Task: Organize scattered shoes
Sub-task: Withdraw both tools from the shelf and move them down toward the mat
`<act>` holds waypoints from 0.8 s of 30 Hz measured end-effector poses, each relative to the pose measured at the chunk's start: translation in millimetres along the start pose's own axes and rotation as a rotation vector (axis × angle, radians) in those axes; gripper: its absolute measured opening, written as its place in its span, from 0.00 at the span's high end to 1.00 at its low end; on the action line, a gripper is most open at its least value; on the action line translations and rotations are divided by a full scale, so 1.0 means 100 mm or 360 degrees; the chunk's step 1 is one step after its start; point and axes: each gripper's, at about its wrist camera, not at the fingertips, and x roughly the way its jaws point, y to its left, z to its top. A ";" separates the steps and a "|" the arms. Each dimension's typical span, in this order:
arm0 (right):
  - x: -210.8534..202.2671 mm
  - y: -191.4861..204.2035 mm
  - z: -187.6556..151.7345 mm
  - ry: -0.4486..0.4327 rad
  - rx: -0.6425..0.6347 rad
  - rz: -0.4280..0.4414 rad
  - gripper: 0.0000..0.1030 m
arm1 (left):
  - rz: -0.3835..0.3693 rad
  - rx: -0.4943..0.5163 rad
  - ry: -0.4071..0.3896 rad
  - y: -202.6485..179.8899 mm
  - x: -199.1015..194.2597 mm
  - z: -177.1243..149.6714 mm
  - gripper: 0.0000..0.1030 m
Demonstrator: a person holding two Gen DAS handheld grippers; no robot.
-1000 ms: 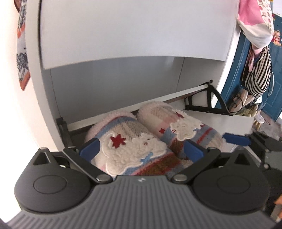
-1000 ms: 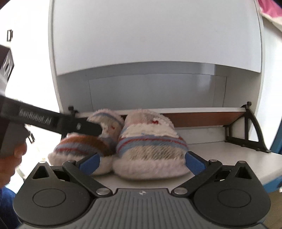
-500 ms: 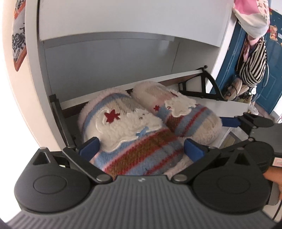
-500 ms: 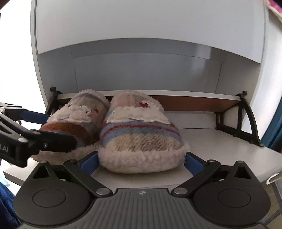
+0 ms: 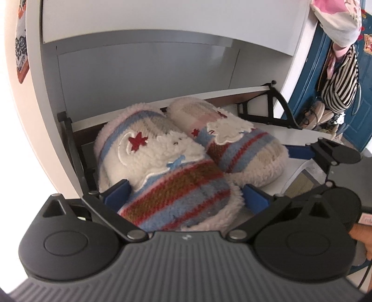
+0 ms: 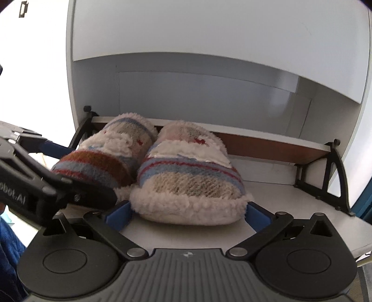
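Note:
Two fuzzy striped slippers lie side by side, toes inward, on the white drop-down shelf [image 6: 290, 204] of a shoe cabinet. My left gripper [image 5: 187, 195] is open, and its blue fingers straddle the heel of the left slipper [image 5: 167, 167]. The right slipper [image 5: 239, 148] lies against it. In the right wrist view my right gripper [image 6: 188, 215] is open around the heel of the right slipper [image 6: 190, 176]. The left slipper [image 6: 104, 162] is partly hidden there by the left gripper's black body. One blue finger [image 5: 300, 152] of the right gripper shows beside the right slipper.
Black hinge brackets [image 6: 330, 176] stand at the shelf's ends, and the cabinet's upper panel [image 6: 209, 34] overhangs it. A blue door [image 5: 362, 93] with a striped bag [image 5: 339, 79] and pink cloth [image 5: 337, 21] is at the right. A hand [image 5: 362, 234] shows at the right edge.
Both grippers have moved in closer and lower toward the shelf, so each slipper's heel now lies further between the fingers. The slippers stay side by side.

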 end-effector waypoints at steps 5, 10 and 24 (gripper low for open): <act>-0.01 0.08 0.00 -0.0067 0.0058 0.0008 0.00 | -0.0018 -0.0060 -0.0001 0.06 -0.01 0.05 0.00; -0.01 0.31 0.05 -0.0061 0.0058 -0.0053 0.00 | -0.0077 -0.0155 -0.0018 0.19 -0.08 0.14 0.00; -0.72 0.53 -0.30 -0.0264 0.0106 -0.0229 0.00 | -0.0239 0.0002 -0.0206 -0.08 -0.49 0.06 0.00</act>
